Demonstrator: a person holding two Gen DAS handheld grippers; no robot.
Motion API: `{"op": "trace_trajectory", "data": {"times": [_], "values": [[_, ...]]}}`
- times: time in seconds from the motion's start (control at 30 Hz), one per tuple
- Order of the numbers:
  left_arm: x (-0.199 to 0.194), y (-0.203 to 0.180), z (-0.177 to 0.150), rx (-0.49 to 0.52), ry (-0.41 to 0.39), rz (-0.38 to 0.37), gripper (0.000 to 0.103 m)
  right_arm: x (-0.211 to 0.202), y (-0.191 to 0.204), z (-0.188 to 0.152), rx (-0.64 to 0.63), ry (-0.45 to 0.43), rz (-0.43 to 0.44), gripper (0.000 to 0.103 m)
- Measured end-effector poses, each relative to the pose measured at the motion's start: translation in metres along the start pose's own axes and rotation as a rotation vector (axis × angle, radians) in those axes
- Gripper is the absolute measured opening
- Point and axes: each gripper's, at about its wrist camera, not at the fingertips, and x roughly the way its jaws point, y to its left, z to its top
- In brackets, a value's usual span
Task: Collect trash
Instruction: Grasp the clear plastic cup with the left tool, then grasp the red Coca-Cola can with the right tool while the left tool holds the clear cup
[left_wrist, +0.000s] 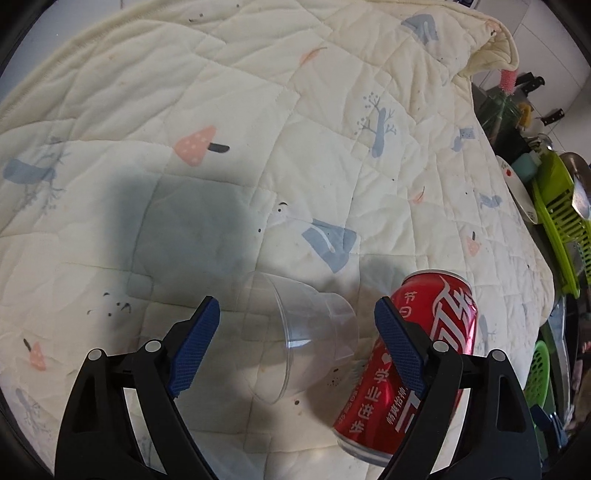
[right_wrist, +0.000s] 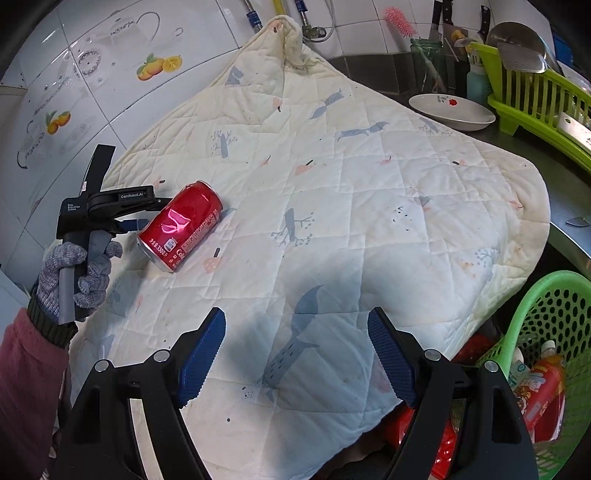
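Left gripper (left_wrist: 297, 325): fingers spread wide and holding nothing; a clear plastic cup (left_wrist: 299, 338) lies on its side between them, not yet touched as far as can be told.
Cup axis: mouth toward the camera, base away and to the right, so the long axis runs roughly along the fingers; a closing pinch would meet its side walls.
Cola can (left_wrist: 413, 365): red, lying on its side just beside the cup, partly behind the left gripper's right-hand finger (left_wrist: 400, 354); its long axis slants from near-left to far-right.
Right gripper (right_wrist: 297, 354): fingers likewise parted and empty, poised over bare quilt, well apart from can and cup.
Nearer hand: the left, judged the one placed to take the cup first, the can next.
Green basket (right_wrist: 554, 306): at the right gripper's lower right, below the quilt's edge, already holding packaging; the likely trash receptacle.
Quilt (left_wrist: 258, 110): cream, printed, draped over the surface and carrying both items.
Far field: white dish (right_wrist: 452, 110) and lime drying rack (right_wrist: 532, 88) beyond the quilt.
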Motion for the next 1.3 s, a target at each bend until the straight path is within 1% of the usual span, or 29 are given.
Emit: {"op": "trace_trajectory", "data": {"times": [0.03, 0.07, 0.1, 0.13, 0.27, 0.43, 0.47, 0.5, 0.53, 0.57, 0.67, 0.77, 0.93, 1.07, 1.17, 1.3], "values": [[0.002, 0.001, 0.000, -0.004, 0.002, -0.009, 0.083, 0.001, 0.001, 0.000, -0.002, 0.002, 0.001, 0.077], [0.003, 0.002, 0.001, -0.007, 0.005, -0.018, 0.080, 0.002, 0.002, 0.000, -0.004, 0.004, 0.002, 0.077], [0.005, 0.003, 0.000, -0.010, 0.011, -0.029, 0.071, 0.003, 0.003, 0.001, -0.006, 0.006, 0.004, 0.077], [0.007, 0.004, 0.000, -0.011, 0.017, -0.037, 0.068, 0.004, 0.005, 0.002, -0.008, 0.008, 0.008, 0.077], [0.008, 0.008, -0.004, -0.019, 0.004, -0.061, 0.066, 0.010, 0.013, 0.004, -0.021, 0.015, 0.015, 0.077], [-0.007, 0.016, -0.009, -0.026, -0.032, -0.062, 0.064, 0.016, 0.025, 0.008, -0.040, 0.024, 0.027, 0.077], [-0.012, 0.019, -0.011, -0.040, -0.041, -0.065, 0.061, 0.018, 0.029, 0.010, -0.046, 0.025, 0.033, 0.077], [-0.016, 0.023, -0.012, -0.048, -0.044, -0.077, 0.041, 0.019, 0.032, 0.011, -0.053, 0.025, 0.037, 0.077], [-0.019, 0.027, -0.013, -0.065, -0.040, -0.101, 0.040, 0.021, 0.036, 0.013, -0.057, 0.027, 0.040, 0.077], [-0.021, 0.031, -0.014, -0.077, -0.042, -0.108, 0.040, 0.024, 0.041, 0.015, -0.059, 0.029, 0.049, 0.077], [-0.030, 0.035, -0.019, -0.055, -0.073, -0.074, 0.038, 0.032, 0.054, 0.024, -0.062, 0.039, 0.078, 0.077], [-0.037, 0.046, -0.024, -0.081, -0.079, -0.101, 0.038, 0.040, 0.067, 0.033, -0.049, 0.047, 0.101, 0.077], [-0.056, 0.061, -0.031, -0.115, -0.114, -0.121, 0.038, 0.057, 0.085, 0.051, -0.003, 0.071, 0.142, 0.077], [-0.069, 0.070, -0.040, -0.119, -0.140, -0.122, 0.038, 0.078, 0.095, 0.069, 0.080, 0.107, 0.184, 0.077], [-0.078, 0.078, -0.047, -0.131, -0.149, -0.126, 0.038, 0.095, 0.101, 0.079, 0.139, 0.139, 0.199, 0.077], [-0.085, 0.083, -0.052, -0.134, -0.158, -0.132, 0.038, 0.117, 0.102, 0.082, 0.210, 0.170, 0.213, 0.076]]}}
